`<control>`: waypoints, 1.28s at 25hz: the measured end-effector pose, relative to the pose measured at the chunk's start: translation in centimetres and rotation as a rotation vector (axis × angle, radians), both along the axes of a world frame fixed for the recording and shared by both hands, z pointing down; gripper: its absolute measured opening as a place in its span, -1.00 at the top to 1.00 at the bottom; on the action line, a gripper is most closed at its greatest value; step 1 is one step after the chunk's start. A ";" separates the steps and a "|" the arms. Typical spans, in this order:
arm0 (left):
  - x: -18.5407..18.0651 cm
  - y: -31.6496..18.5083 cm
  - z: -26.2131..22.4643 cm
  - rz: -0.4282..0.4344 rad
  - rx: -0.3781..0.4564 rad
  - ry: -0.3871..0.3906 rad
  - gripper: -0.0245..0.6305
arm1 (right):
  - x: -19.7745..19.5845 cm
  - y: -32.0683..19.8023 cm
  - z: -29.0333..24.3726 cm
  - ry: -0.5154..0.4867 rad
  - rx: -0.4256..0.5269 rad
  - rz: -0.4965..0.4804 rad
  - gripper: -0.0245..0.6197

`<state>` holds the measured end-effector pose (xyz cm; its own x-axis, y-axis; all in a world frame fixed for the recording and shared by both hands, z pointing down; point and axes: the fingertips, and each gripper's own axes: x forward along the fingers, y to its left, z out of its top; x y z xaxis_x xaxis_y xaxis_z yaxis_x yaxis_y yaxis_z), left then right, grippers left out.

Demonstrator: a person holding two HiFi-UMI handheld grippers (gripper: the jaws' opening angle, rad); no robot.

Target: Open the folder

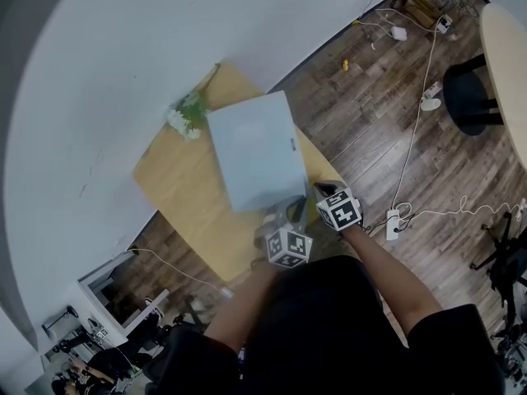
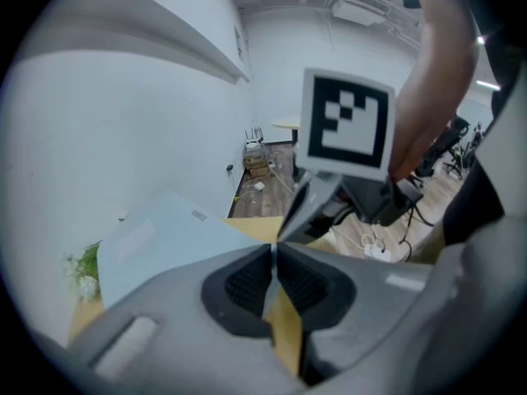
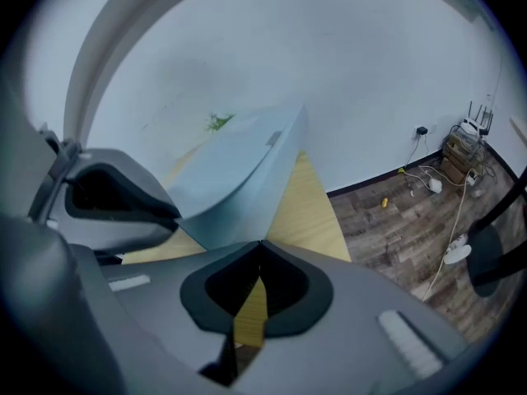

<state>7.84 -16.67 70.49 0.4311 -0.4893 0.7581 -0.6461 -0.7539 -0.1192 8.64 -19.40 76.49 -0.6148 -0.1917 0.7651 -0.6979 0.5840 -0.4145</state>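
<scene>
A pale blue folder [image 1: 255, 151] lies on a small wooden table [image 1: 177, 192], its near edge toward me. My left gripper [image 1: 282, 217] sits at that near edge and my right gripper [image 1: 319, 192] beside it at the near right corner. In the left gripper view the left gripper [image 2: 274, 249] is shut on a thin edge of the folder's cover [image 2: 165, 245]. In the right gripper view the folder [image 3: 239, 179] curves up at its near left, and the right gripper [image 3: 262, 243] is shut where the folder's corner meets its tips.
A sprig of white flowers [image 1: 188, 113] lies at the table's far corner, against the white wall. To the right, on the wood floor, are cables, a power strip [image 1: 394, 222], a black chair [image 1: 473, 97] and a round table [image 1: 506, 64].
</scene>
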 end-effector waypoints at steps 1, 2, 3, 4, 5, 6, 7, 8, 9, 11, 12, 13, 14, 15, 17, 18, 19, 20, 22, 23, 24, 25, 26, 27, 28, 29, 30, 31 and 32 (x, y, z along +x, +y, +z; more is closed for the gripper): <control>0.1 -0.1 -0.4 -0.009 0.006 0.009 0.87 | 0.3 0.3 0.4 0.006 -0.007 0.003 0.92; 0.1 -0.2 -0.7 -0.015 0.012 0.017 0.88 | 0.5 0.3 0.3 -0.012 -0.009 0.019 0.92; 0.1 -0.3 -1.0 -0.020 0.016 0.026 0.88 | 0.5 0.2 0.0 -0.041 -0.005 0.041 0.92; -0.1 -0.5 -1.3 -0.026 0.019 0.037 0.89 | 0.4 -0.1 -0.5 -0.067 0.005 0.060 0.92; -0.3 -0.6 -1.5 -0.036 0.018 0.051 0.90 | 0.1 -0.4 -1.1 -0.086 0.022 0.072 0.92; -0.6 -0.6 -1.7 -0.047 0.016 0.067 0.90 | -0.2 -0.7 -1.7 -0.102 0.044 0.077 0.92; -0.8 -0.6 -1.8 -0.060 0.014 0.083 0.90 | -0.6 -0.9 -2.3 -0.114 0.065 0.079 0.92; -1.0 -0.6 -1.9 -0.073 0.012 0.100 0.90 | -1.0 -1.1 -2.7 -0.123 0.081 0.079 0.92; -1.2 -0.5 -2.1 -0.087 0.009 0.118 0.90 | -1.4 -1.1 -3.0 -0.127 0.091 0.076 0.92; -1.5 -0.3 -2.3 -0.113 0.003 0.149 0.90 | -2.0 -0.8 -3.0 -0.115 0.094 0.064 0.91; -1.6 -0.3 -2.5 -0.122 0.004 0.161 0.90 | -2.0 -0.6 -2.8 -0.103 0.093 0.061 0.91; -1.6 -0.3 -2.8 -0.129 0.006 0.171 0.91 | -2.0 -0.3 -2.7 -0.095 0.092 0.064 0.92; -1.7 -0.2 -3.2 -0.135 0.009 0.182 0.91 | -1.9 -0.1 -2.6 -0.089 0.091 0.074 0.92; -1.9 -0.1 -3.6 -0.141 0.013 0.195 0.91 | -1.8 0.2 -2.6 -0.086 0.091 0.082 0.92; -2.5 0.0 -4.2 -0.162 0.019 0.227 0.92 | -2.0 0.6 -2.7 -0.068 0.102 0.072 0.92; -2.9 -0.1 -4.5 -0.174 0.021 0.243 0.92 | -2.2 0.6 -2.7 -0.052 0.112 0.056 0.92; -3.2 -0.1 -4.8 -0.183 0.024 0.257 0.92 | -2.4 0.6 -2.7 -0.034 0.122 0.040 0.92; -3.5 0.0 -5.2 -0.184 0.032 0.265 0.92 | -2.6 0.7 -2.7 -0.015 0.129 0.027 0.92; -3.7 0.6 -6.1 -0.162 0.064 0.269 0.91 | -2.9 1.1 -2.7 0.011 0.144 0.013 0.92; -3.9 0.8 -6.8 -0.153 0.083 0.273 0.90 | -3.0 1.2 -2.7 0.019 0.158 0.007 0.92; -4.2 0.9 -7.5 -0.156 0.097 0.285 0.90 | -3.0 1.2 -2.7 0.028 0.175 0.000 0.92; -4.8 1.0 -8.2 -0.168 0.107 0.302 0.91 | -3.1 1.3 -2.7 0.038 0.189 -0.007 0.92; -5.3 1.1 -8.9 -0.184 0.114 0.318 0.91 | -3.1 1.4 -2.7 0.049 0.193 -0.010 0.92; -5.9 1.4 -9.6 -0.197 0.126 0.330 0.92 | -3.1 1.6 -2.6 0.058 0.186 -0.006 0.92; -6.4 1.7 -10.4 -0.208 0.141 0.337 0.91 | -3.0 1.8 -2.6 0.063 0.177 0.003 0.92; -7.0 2.1 -11.2 -0.220 0.158 0.342 0.91 | -2.9 1.9 -2.7 0.063 0.173 0.012 0.92; -7.6 2.5 -12.0 -0.234 0.175 0.349 0.92 | -2.9 1.9 -2.8 0.063 0.172 0.017 0.92; -8.4 2.8 -12.8 -0.252 0.191 0.360 0.92 | -3.0 2.1 -2.9 0.066 0.172 0.017 0.92; -9.3 3.2 -13.6 -0.272 0.205 0.372 0.92 | -3.0 2.2 -3.0 0.073 0.172 0.013 0.92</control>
